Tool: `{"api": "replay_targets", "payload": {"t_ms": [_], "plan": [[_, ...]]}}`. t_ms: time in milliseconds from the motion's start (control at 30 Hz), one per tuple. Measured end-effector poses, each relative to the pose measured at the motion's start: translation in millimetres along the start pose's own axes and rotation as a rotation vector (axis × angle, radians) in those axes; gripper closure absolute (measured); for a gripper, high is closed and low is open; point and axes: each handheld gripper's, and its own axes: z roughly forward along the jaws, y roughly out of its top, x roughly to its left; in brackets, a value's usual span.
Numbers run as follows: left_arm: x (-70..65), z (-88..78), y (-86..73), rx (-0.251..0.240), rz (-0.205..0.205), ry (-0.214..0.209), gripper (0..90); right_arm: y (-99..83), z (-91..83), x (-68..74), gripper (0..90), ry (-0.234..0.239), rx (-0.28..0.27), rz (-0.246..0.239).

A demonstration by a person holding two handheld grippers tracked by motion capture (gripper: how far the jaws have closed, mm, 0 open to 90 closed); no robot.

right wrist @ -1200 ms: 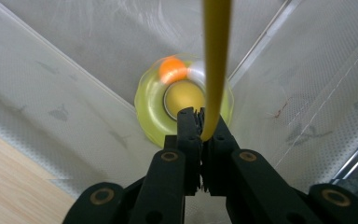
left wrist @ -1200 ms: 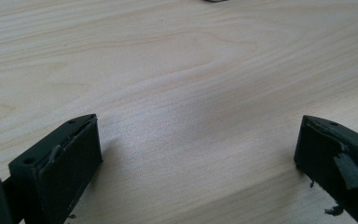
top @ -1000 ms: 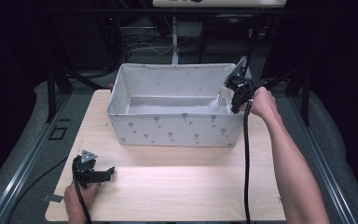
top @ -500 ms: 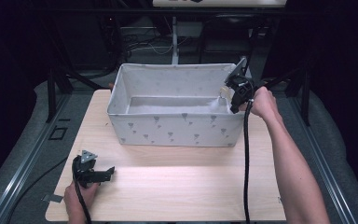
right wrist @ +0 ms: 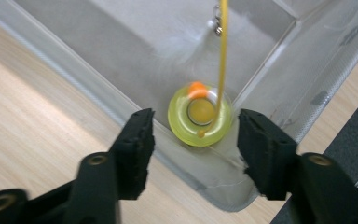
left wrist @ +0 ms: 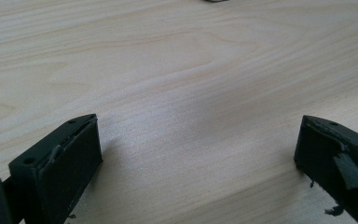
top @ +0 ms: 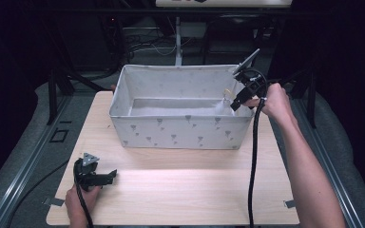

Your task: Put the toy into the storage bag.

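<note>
- Translucent yellow ring toy with thin yellow stick and white feather lies in the grey fabric bin's 3 o'clock corner.
- Right gripper hovers above it; fingers, just opening, half-spread, hold nothing.
- Left gripper rests on the pale wooden table at 7 o'clock, fingers wide, empty.

The bench is pale wood with a fine, wavy grain. On it stands a light grey fabric bin, its outer wall dotted with small darker grey marks. Inside the bin lies a translucent yellow-green ring toy with an orange bead, a yellow wand and a tuft of white feathers. Both the left tool and the right tool are black, with black cables.
</note>
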Motion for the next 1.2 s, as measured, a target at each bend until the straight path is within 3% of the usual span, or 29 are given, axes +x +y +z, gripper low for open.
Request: {"api": "replay_targets", "payload": {"t_ms": [367,600,900,1200], "plan": [[0.1,0.0,0.0,0.001,0.002,0.0,0.6,-14.6,-20.8,36.3,17.4,0.032,-0.068,-0.09],[-0.1,0.1,0.0,-0.001,0.0,0.0,0.6,-26.4,-21.5,58.7,13.5,0.052,-0.107,-0.151],[-0.1,0.1,0.0,-0.001,-0.001,0.0,0.6,-43.0,-5.1,88.4,2.9,0.075,-0.107,-0.229],[0.0,0.1,0.0,-0.002,0.0,0.0,0.6,-62.8,24.1,109.8,0.0,0.1,-0.119,-0.265]]}}
